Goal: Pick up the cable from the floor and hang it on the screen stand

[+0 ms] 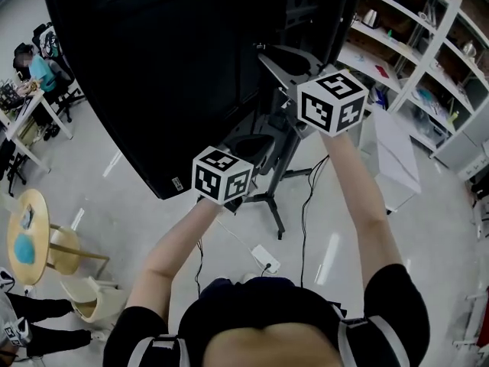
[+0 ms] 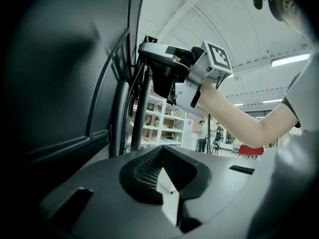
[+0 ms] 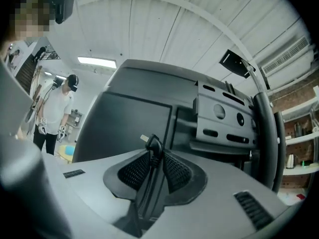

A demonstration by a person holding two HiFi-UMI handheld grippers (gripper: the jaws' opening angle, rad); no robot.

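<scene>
The big black screen stands on its stand. Both grippers are raised behind it. My right gripper is shut on a black cable plug; the plug's prongs stick out above the jaws and the cord runs down between them. It faces the screen's back and mount bracket. My left gripper is shut on a white part, lower and to the left. In the head view a thin white cord leads from under it to a white power strip on the floor. The right gripper shows beside the stand's pole.
Black cables trail over the floor by the stand's legs. White shelves and a white cabinet stand at the right. A round yellow table and a seated person are at the left. Another person stands beyond.
</scene>
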